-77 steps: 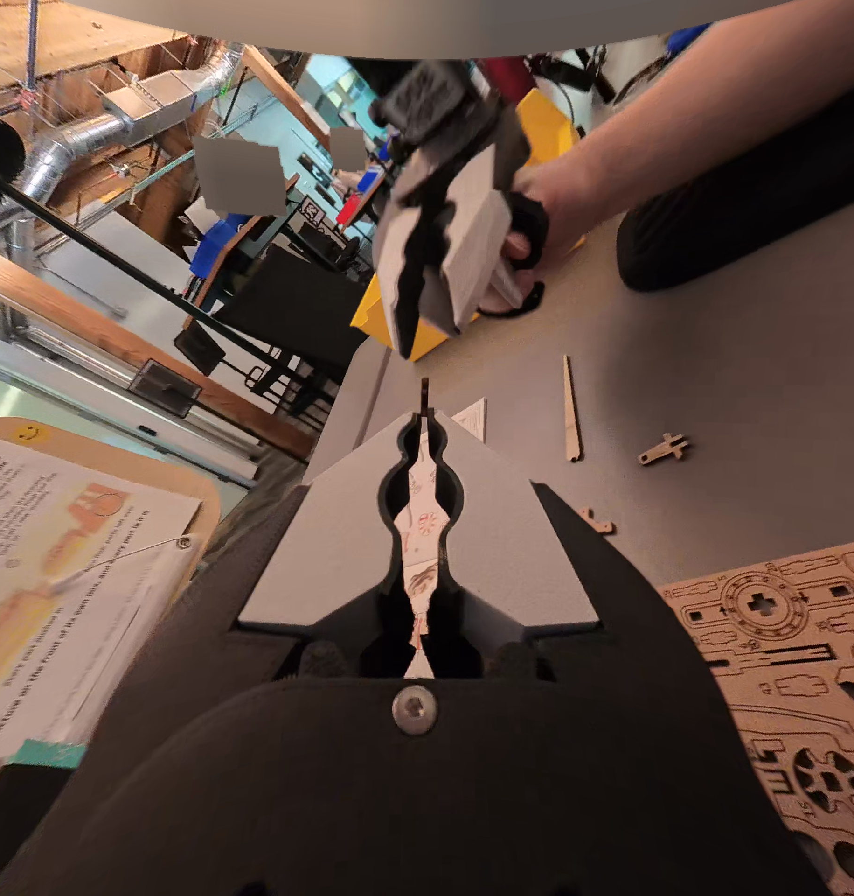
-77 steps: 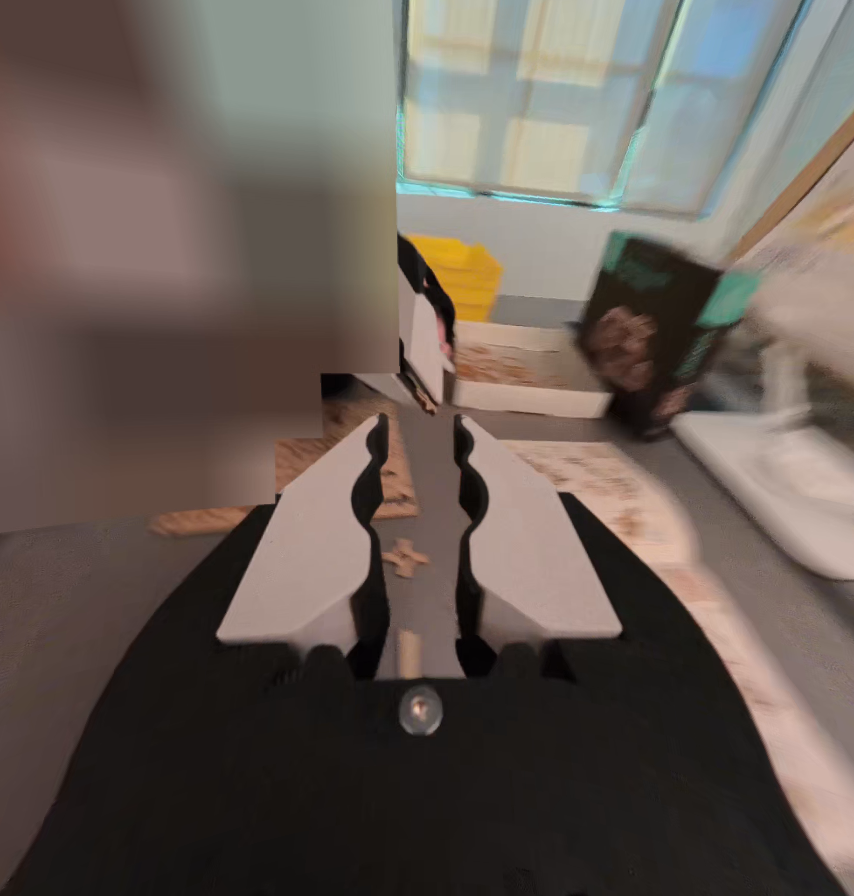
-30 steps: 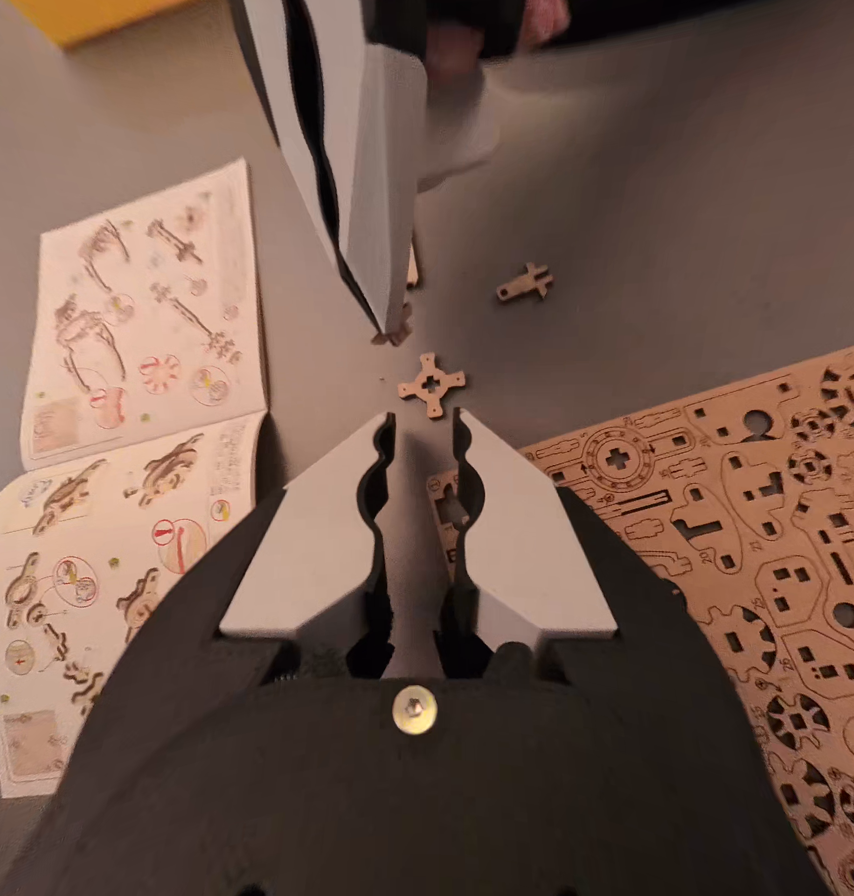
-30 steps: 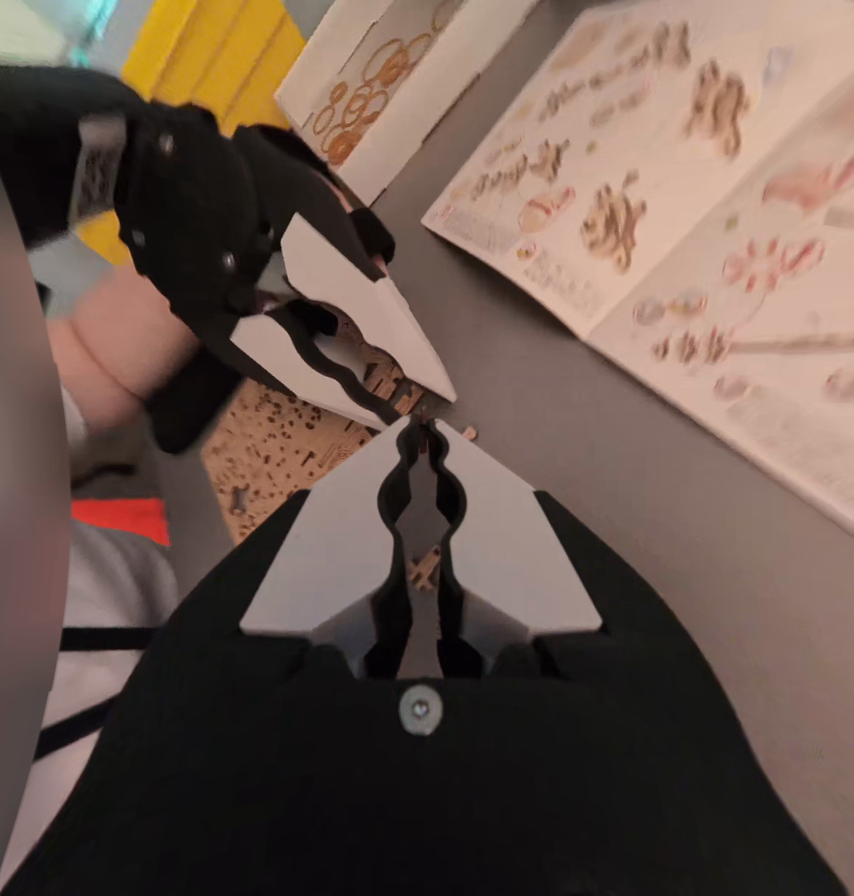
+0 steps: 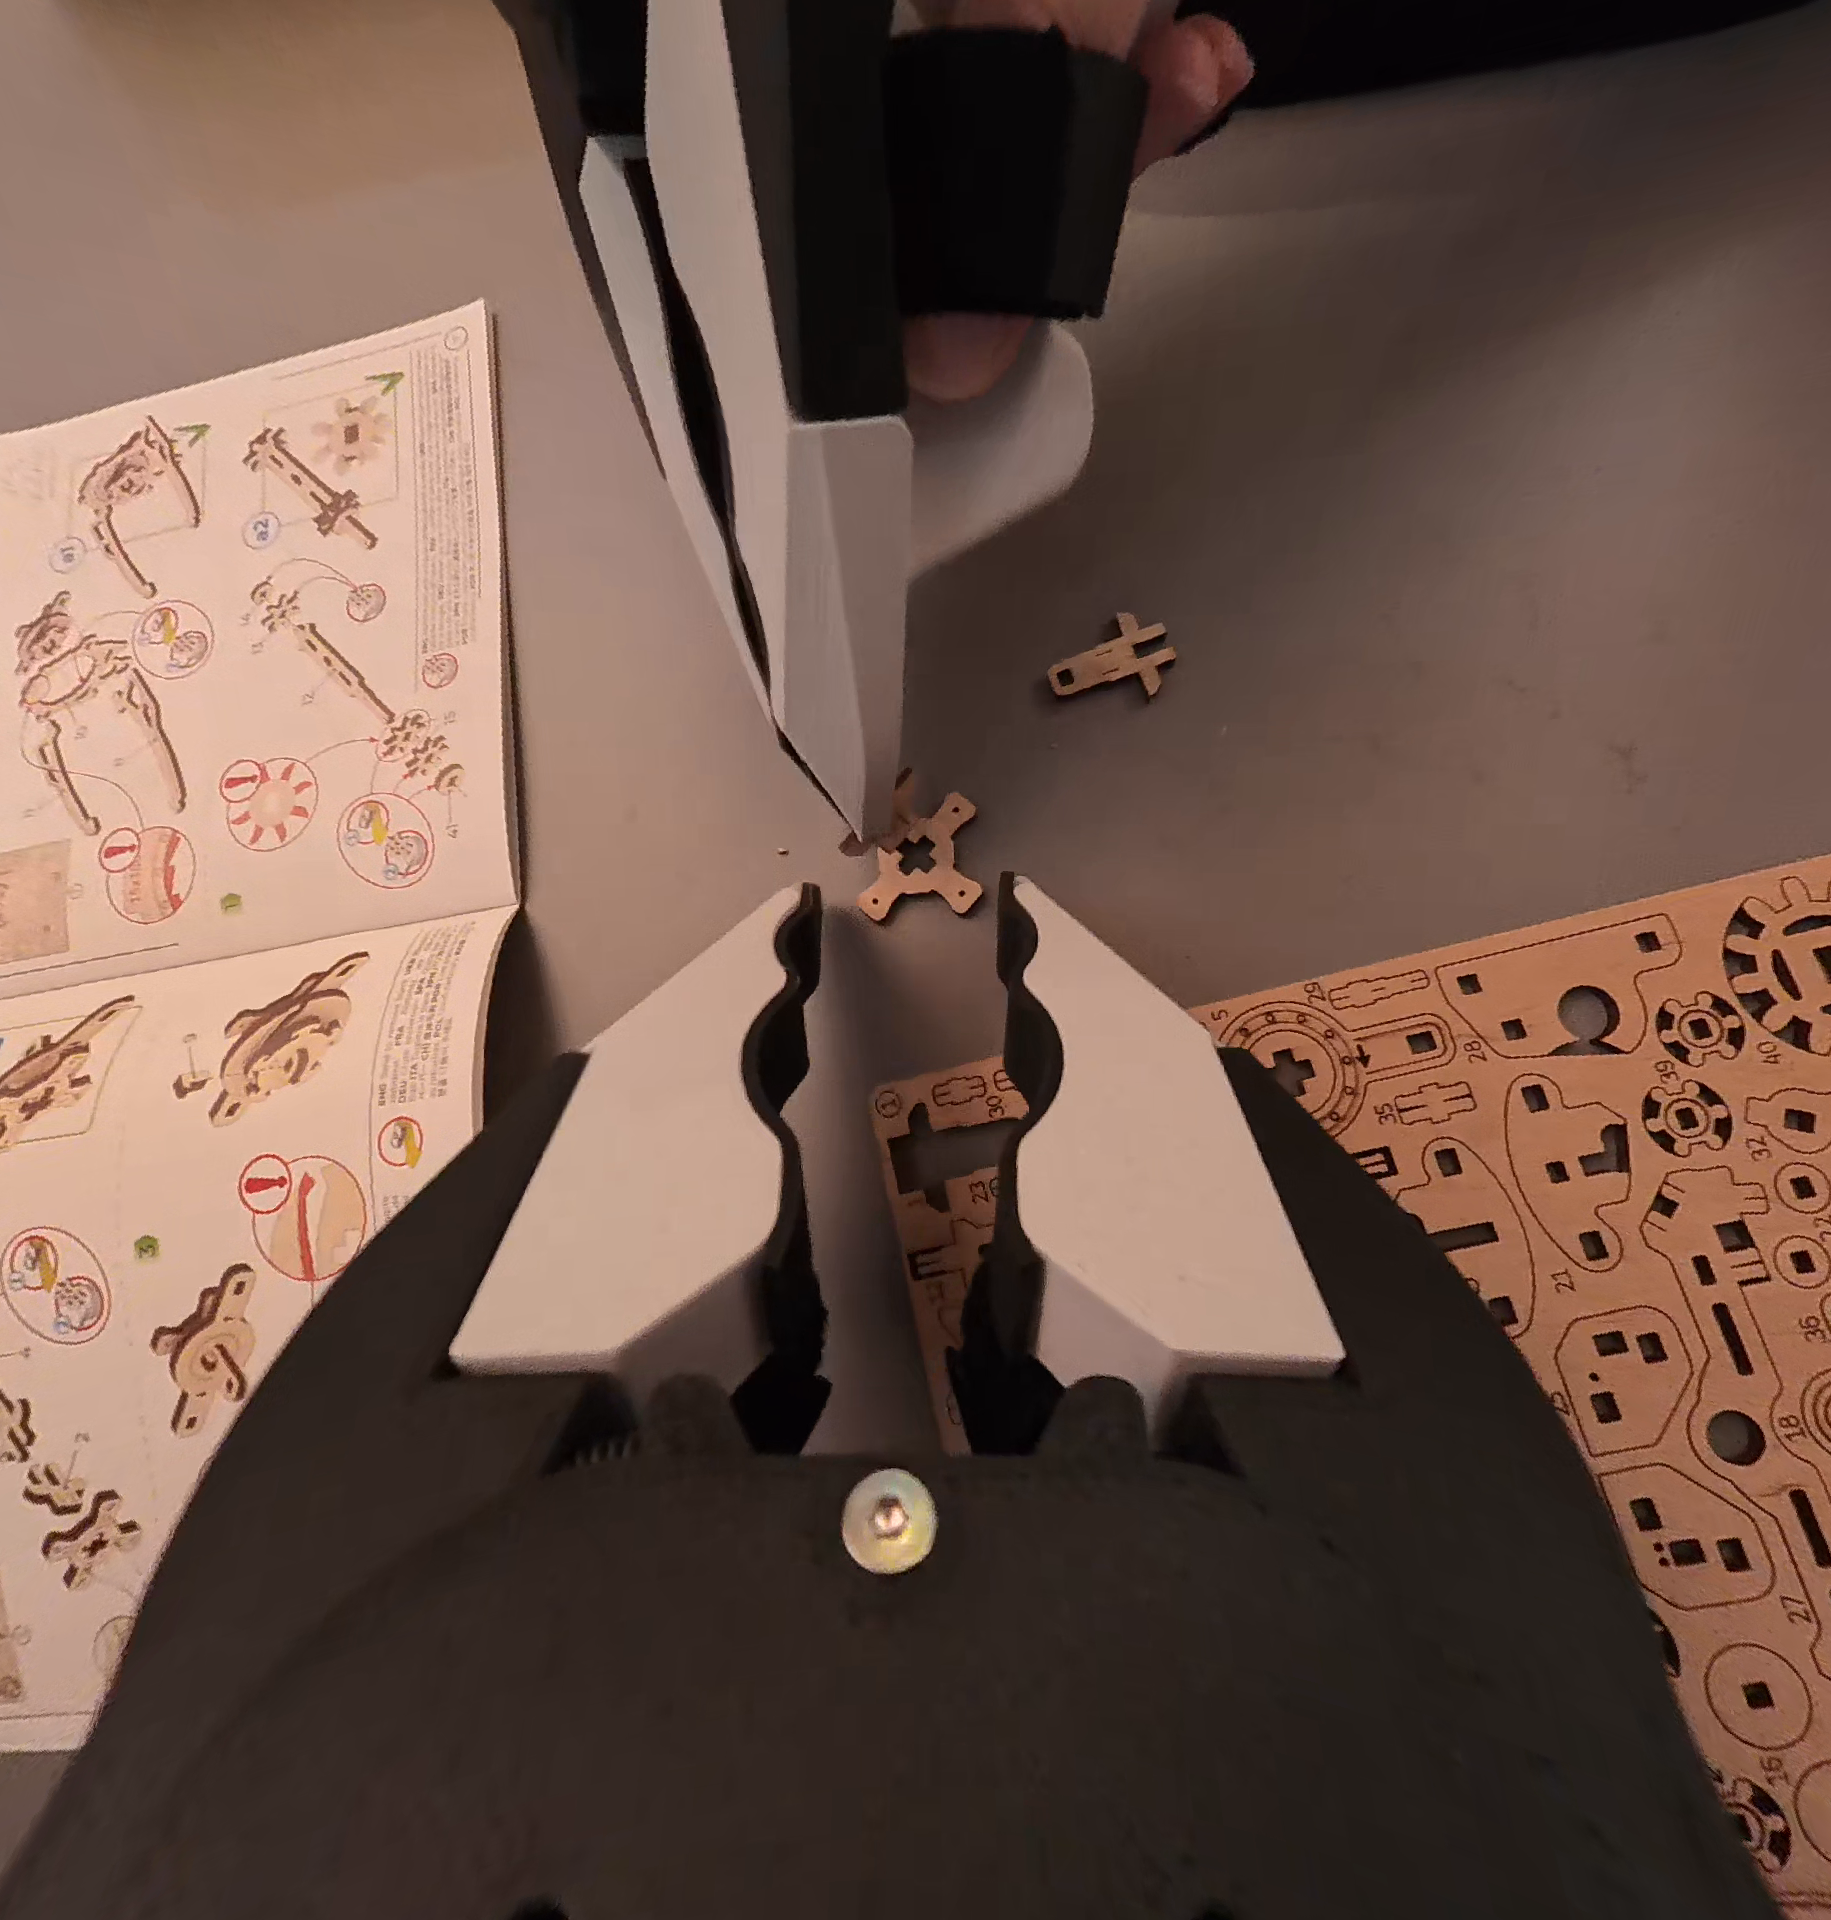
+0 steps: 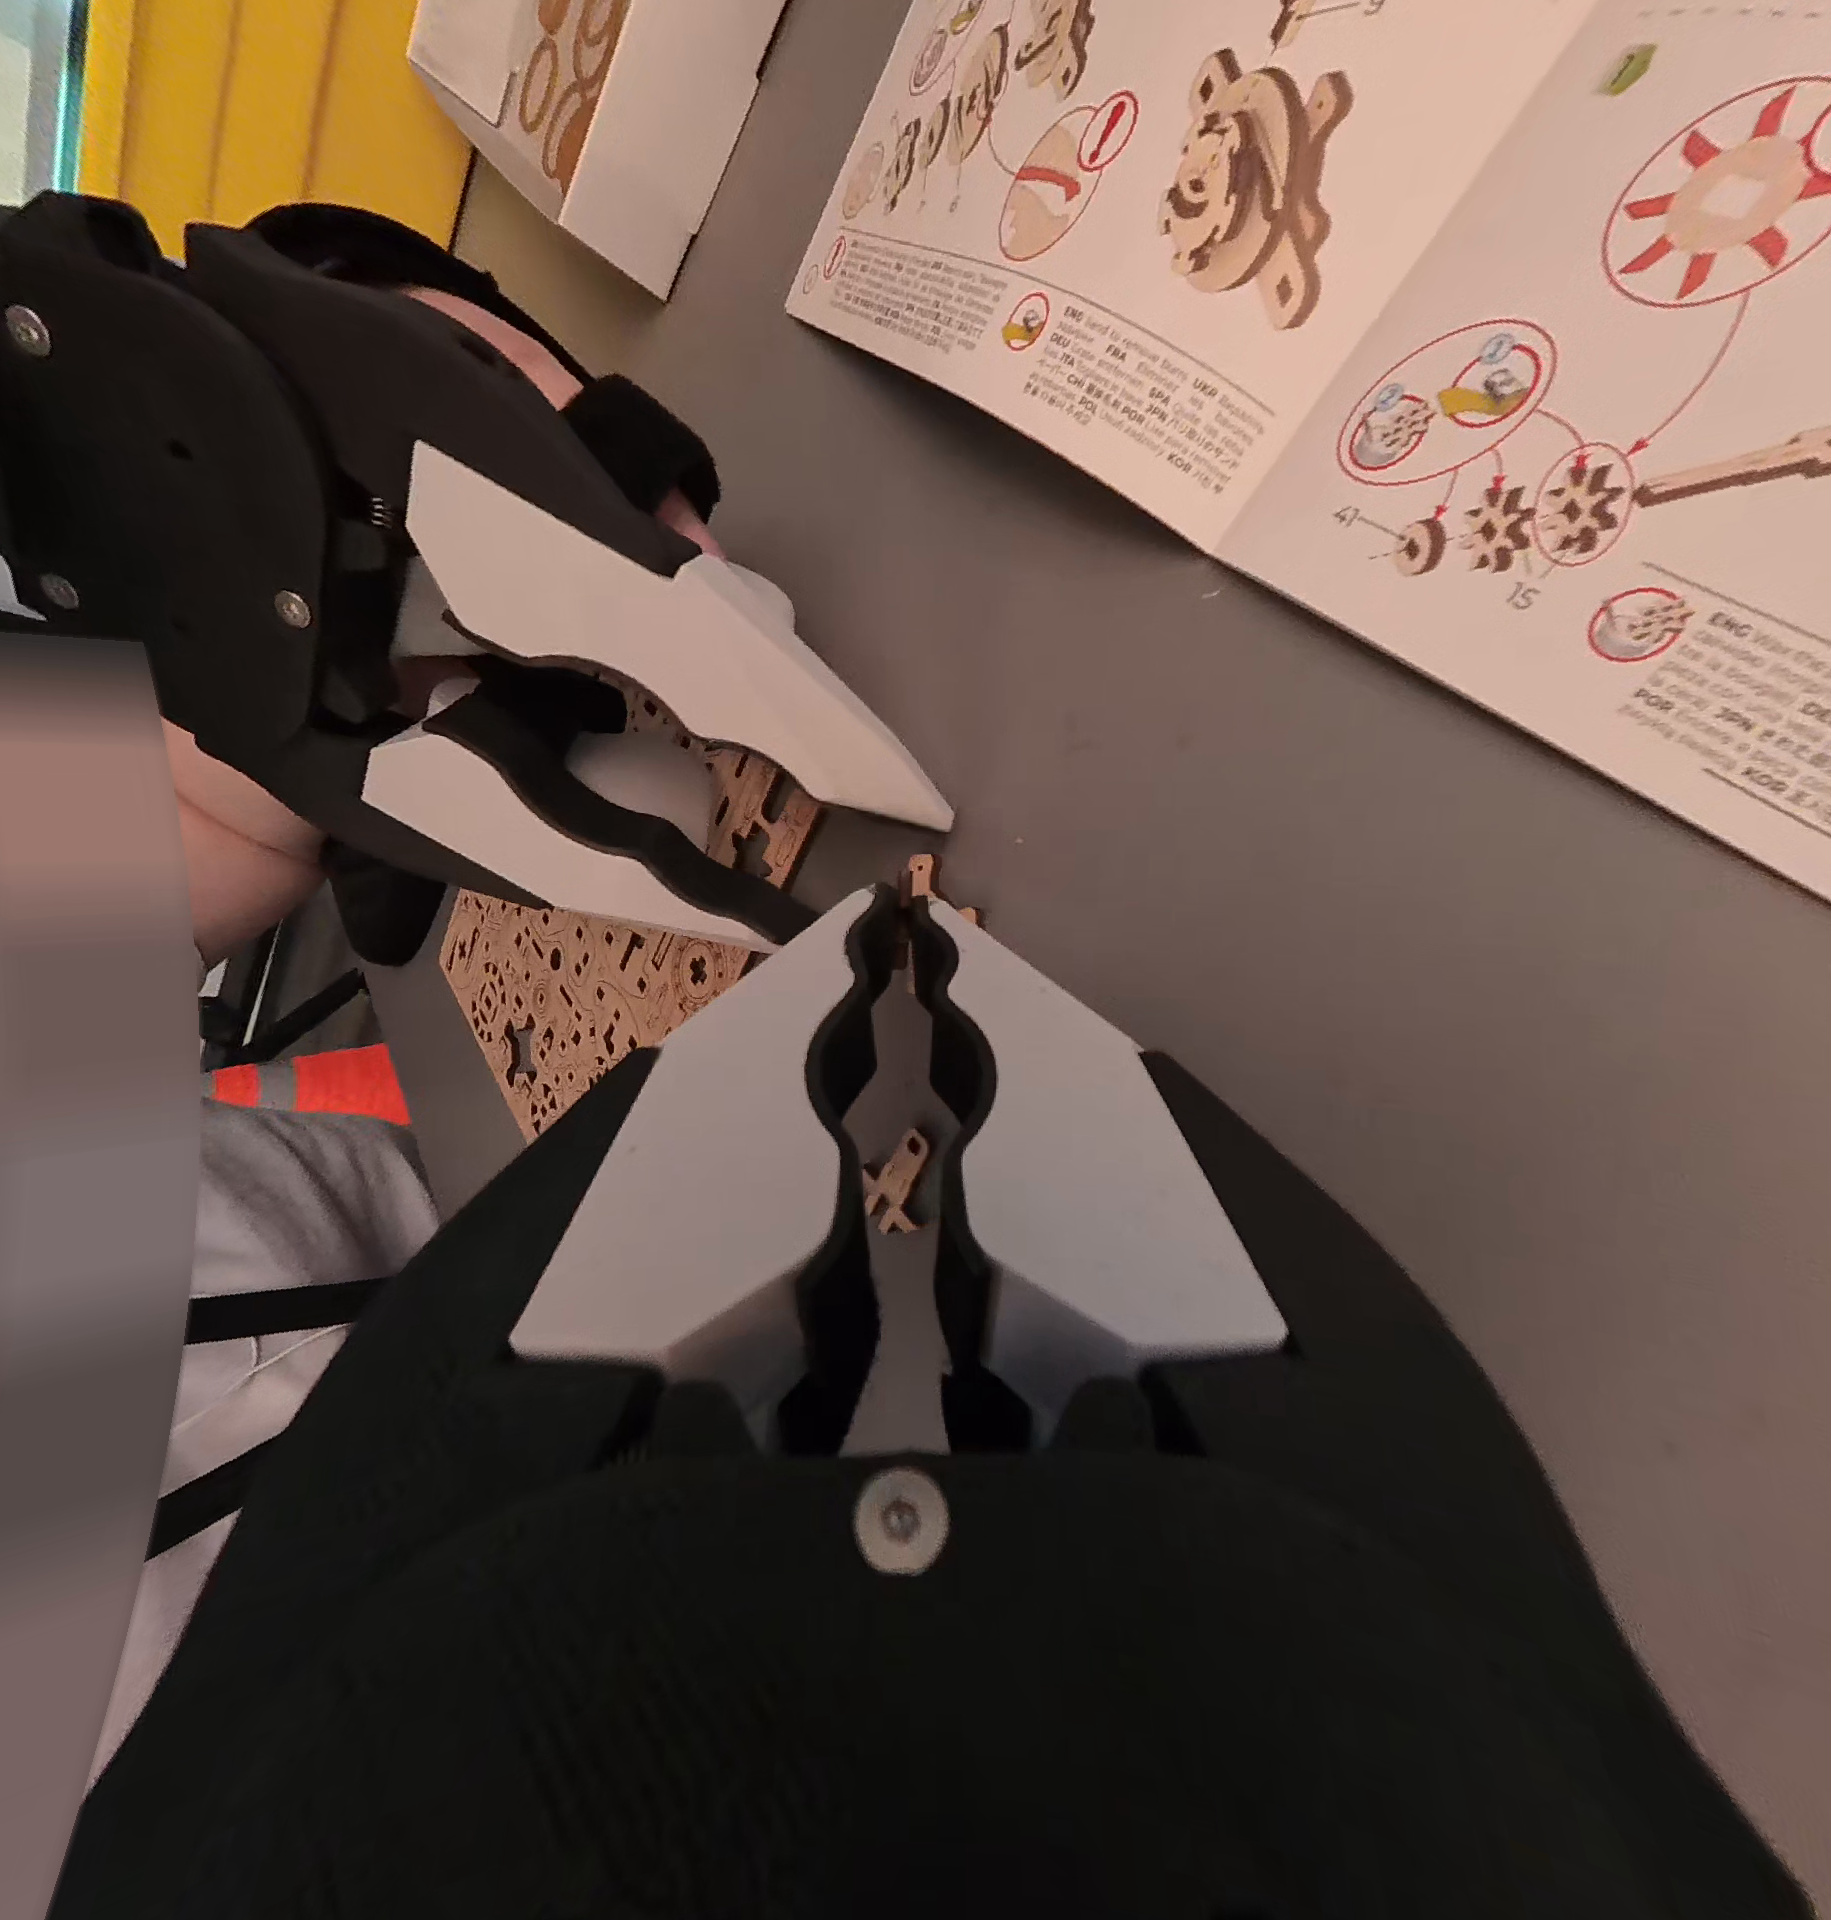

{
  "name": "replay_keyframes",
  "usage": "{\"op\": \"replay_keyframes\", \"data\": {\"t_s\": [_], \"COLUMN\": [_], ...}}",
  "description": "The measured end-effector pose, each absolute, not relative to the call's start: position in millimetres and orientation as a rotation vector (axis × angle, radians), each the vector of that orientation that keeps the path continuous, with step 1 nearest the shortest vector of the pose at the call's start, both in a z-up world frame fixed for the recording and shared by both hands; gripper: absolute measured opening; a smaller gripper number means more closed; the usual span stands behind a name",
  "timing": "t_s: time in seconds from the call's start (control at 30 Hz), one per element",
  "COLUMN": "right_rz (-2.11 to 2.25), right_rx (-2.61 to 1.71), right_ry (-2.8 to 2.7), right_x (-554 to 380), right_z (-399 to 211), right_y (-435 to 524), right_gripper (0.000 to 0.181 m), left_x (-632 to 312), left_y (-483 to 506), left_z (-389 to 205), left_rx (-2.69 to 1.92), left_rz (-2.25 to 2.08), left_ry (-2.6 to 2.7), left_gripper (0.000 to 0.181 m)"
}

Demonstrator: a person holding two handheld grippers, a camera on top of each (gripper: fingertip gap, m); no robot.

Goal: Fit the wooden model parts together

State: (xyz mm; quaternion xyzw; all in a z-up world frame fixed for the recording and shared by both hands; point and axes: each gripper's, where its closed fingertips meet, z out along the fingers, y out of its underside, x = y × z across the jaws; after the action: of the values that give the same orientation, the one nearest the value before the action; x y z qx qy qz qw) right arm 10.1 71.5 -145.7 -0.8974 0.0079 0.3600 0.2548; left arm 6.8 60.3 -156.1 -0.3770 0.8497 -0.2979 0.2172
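Note:
A small cross-shaped wooden part [image 5: 921,862] lies flat on the grey table [image 5: 1462,520]. My left gripper [image 5: 906,888] is open and empty, with its fingertips just short of the cross. My right gripper [image 6: 906,904] is shut on a small thin wooden piece [image 6: 916,883]. In the left wrist view it [image 5: 861,831] comes down from above, and its tip meets the cross's far-left arm. A key-shaped wooden part [image 5: 1108,660] lies loose beyond, and also shows between my right fingers [image 6: 895,1184]. The left gripper [image 6: 869,878] shows open in the right wrist view.
A laser-cut wooden sheet [image 5: 1617,1299] lies at the right, partly under my left gripper. An open instruction booklet [image 5: 236,831] lies flat at the left. A white box [image 6: 599,125] and a yellow bin [image 6: 267,114] stand at the table's far side. Both grippers' tips are close together, under 4 cm apart.
My left gripper let go of the booklet, which now lies flat, and opened near the cross. My right gripper shut on the small piece and brought it down to the cross.

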Motion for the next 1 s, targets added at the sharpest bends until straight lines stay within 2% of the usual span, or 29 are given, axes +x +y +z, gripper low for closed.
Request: {"op": "replay_keyframes", "data": {"t_s": [1.0], "right_rz": [0.899], "right_rx": [-2.439], "right_ry": [-0.031], "right_x": [4.4], "right_z": [-152.5], "right_y": [70.8], "right_gripper": [0.000], "left_x": [3.0], "left_y": [57.1], "left_z": [-157.8], "left_rx": [-1.070], "left_rz": [-0.903], "left_ry": [2.376], "left_gripper": [0.025]}}
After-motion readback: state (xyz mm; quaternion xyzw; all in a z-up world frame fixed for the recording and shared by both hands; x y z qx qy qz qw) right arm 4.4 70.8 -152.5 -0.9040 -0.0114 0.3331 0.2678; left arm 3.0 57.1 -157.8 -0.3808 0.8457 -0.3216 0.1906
